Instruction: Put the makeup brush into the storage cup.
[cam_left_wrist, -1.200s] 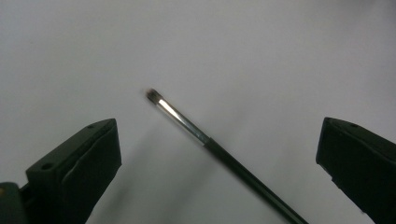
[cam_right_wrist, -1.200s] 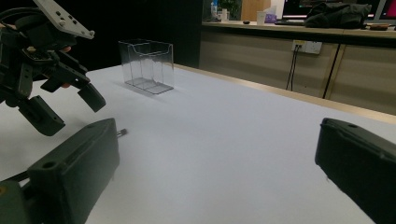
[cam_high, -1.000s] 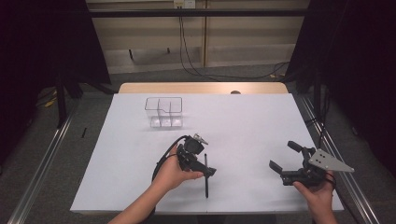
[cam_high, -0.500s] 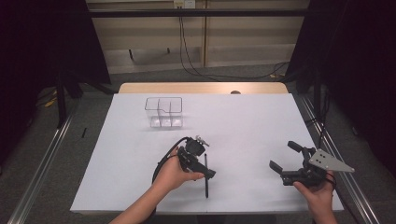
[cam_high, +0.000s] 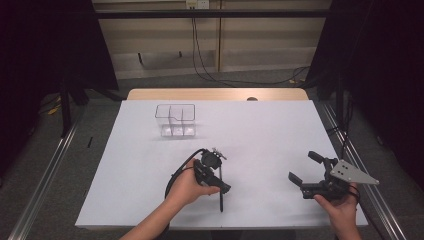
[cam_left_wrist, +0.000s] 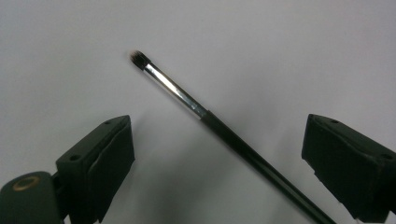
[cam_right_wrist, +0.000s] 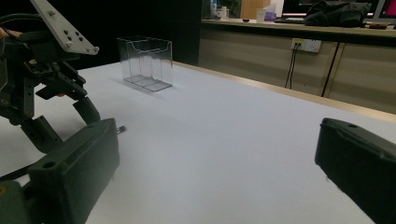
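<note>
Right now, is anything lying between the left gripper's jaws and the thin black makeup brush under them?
Nothing visible is in the way. The thin black makeup brush lies flat on the bare white table, between the open jaws of the left gripper, which have just been closing. Neither jaw touches it yet.

From my screen the white worktop (cam_high: 280, 135) is evenly lit from above, while the room around it falls into darkness. In the left gripper view a soft shadow lies beside the brush (cam_left_wrist: 219, 128), and the near tongs blur slightly.
</note>
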